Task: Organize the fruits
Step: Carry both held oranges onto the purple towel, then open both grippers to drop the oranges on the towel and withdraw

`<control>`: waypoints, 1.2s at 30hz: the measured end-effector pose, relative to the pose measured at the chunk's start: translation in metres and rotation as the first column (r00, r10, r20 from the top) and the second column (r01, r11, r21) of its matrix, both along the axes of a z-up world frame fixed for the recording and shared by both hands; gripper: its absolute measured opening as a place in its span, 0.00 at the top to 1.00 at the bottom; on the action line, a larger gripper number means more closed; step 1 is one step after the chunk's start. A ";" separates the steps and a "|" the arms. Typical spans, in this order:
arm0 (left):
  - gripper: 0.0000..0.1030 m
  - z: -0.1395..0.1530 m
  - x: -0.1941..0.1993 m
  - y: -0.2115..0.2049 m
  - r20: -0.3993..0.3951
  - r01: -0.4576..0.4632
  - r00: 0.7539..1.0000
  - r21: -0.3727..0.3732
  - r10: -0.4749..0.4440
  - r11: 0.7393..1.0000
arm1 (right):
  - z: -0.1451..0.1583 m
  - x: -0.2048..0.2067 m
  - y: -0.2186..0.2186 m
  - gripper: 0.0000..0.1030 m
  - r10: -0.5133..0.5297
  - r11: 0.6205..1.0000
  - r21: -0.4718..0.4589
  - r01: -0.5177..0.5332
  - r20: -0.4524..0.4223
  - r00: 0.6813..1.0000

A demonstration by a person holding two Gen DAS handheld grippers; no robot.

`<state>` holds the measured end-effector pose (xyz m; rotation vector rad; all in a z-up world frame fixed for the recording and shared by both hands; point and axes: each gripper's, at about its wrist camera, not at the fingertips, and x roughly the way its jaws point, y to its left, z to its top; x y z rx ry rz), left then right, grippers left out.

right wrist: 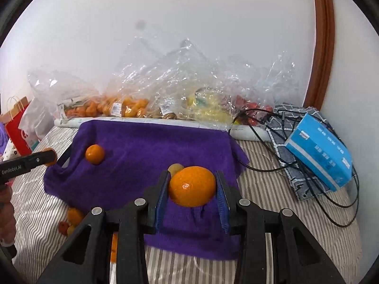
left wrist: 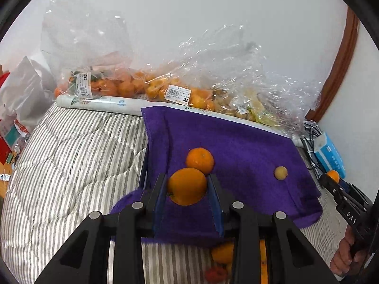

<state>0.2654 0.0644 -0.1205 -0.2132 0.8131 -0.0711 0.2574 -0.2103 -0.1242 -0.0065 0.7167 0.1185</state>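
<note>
Left jaws on orange (left wrist: 187, 186); right likewise (right wrist: 192, 186)

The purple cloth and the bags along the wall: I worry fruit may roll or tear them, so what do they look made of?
The purple cloth looks like soft fuzzy fabric, perhaps fleece or felt: matte, with frayed fibres at its edges. The bags look like thin clear plastic film: glossy, crinkled, see-through.

A home bedroom: striped quilt (left wrist: 71, 156) beside grocery fruit bags (left wrist: 142, 85).
</note>
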 end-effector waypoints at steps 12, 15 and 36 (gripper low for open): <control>0.68 -0.033 0.024 -0.007 -0.050 -0.003 0.999 0.029 0.005 1.000 | -0.042 0.026 0.010 0.64 0.032 0.999 -0.019 -0.034 -0.079 0.996; 0.68 -0.038 0.026 -0.009 -0.058 0.006 0.998 0.036 -0.004 0.999 | -0.046 0.028 0.010 0.64 0.039 0.999 -0.010 -0.040 -0.084 0.996; 0.68 -0.049 0.030 -0.018 -0.075 0.019 0.997 0.080 -0.013 0.997 | -0.066 0.034 0.015 0.64 0.049 0.998 -0.018 -0.052 -0.143 0.988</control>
